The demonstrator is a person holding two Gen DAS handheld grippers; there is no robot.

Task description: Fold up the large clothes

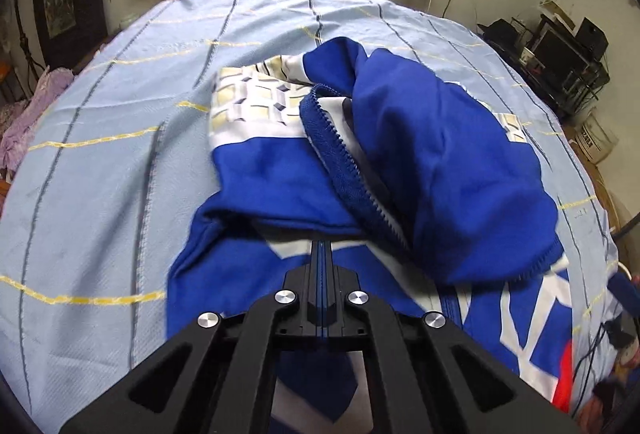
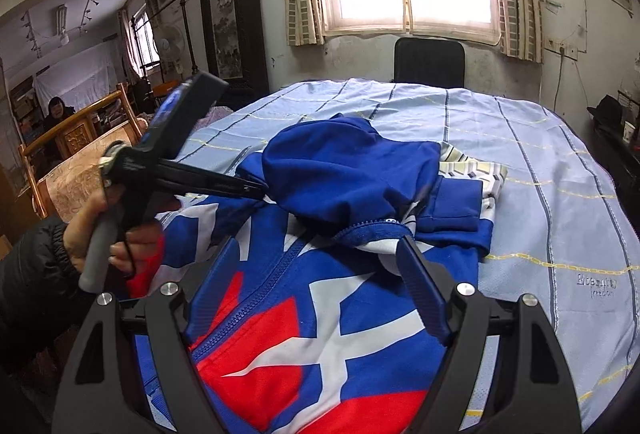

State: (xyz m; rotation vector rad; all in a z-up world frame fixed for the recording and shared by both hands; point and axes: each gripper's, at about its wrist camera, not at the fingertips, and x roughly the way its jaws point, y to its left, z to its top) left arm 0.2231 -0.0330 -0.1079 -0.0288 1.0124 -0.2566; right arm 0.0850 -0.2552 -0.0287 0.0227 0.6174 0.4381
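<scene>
A blue, white and red zip jacket (image 2: 320, 318) lies on the light blue sheet, its upper part bunched into a blue mound (image 1: 436, 170) with the zipper edge showing. My left gripper (image 1: 321, 246) is shut on a fold of the jacket's blue fabric; in the right wrist view it reaches in from the left (image 2: 256, 190), held by a hand. My right gripper (image 2: 312, 274) is open over the jacket's front, its right finger (image 2: 424, 294) beside the mound's zipper hem, holding nothing.
The light blue striped sheet (image 1: 100, 162) covers the round table. A black chair (image 2: 430, 62) stands at the far side under the window. A wooden chair (image 2: 80, 162) is at the left, shelves with clutter (image 1: 560, 62) at the right.
</scene>
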